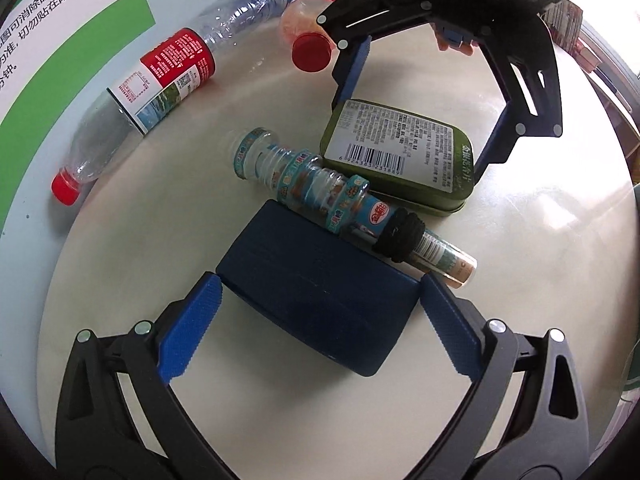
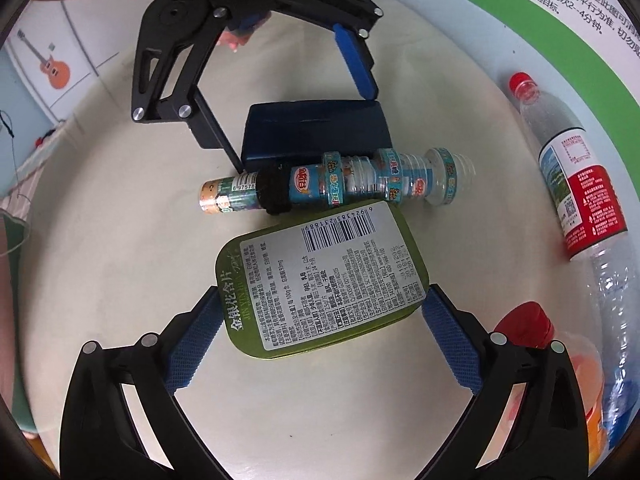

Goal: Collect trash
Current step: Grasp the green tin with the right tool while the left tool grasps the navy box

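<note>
Straddling navy case: left gripper jaws apart | right gripper jaws apart, flanking green tin

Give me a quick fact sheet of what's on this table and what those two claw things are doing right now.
surface: round white table
left gripper: open, its fingers on either side of the dark blue case
right gripper: open, its fingers on either side of the green tin, label side up
between case and tin: small ribbed bottle lying on its side, leaning on both
near the wall: large clear bottle with red cap, lying down; orange bottle with red cap beside it
wall: green and white poster
</note>
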`<state>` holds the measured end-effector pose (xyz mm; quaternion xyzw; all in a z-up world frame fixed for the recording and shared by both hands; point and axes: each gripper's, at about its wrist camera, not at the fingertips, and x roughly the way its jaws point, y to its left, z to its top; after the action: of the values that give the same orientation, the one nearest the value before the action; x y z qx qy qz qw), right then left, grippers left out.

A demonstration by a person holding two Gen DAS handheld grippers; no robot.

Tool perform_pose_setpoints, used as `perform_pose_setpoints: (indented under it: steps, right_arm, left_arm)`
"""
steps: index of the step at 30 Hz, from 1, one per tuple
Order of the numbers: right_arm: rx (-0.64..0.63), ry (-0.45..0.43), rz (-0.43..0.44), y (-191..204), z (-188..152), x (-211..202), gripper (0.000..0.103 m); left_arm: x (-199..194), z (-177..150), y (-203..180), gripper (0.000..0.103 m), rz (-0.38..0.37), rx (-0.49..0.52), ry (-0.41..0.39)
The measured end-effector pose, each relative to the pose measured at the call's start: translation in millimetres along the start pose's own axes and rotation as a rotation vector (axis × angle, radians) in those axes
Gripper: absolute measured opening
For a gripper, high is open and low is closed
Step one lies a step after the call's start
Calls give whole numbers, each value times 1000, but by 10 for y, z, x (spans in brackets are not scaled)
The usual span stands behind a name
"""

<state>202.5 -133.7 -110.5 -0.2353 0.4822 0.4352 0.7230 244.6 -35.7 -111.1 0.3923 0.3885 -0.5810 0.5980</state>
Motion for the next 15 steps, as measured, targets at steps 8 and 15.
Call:
perform_pose_setpoints:
  steps: [8, 15]
  right_arm:
    - [2, -22, -1, -104, -18, 11, 98]
    - [-9, -30, 3, -137, -60, -27, 98]
  left_arm:
    - [-1, 29, 138, 96, -17, 1, -10]
    - [104, 35, 192, 96, 31, 47, -2]
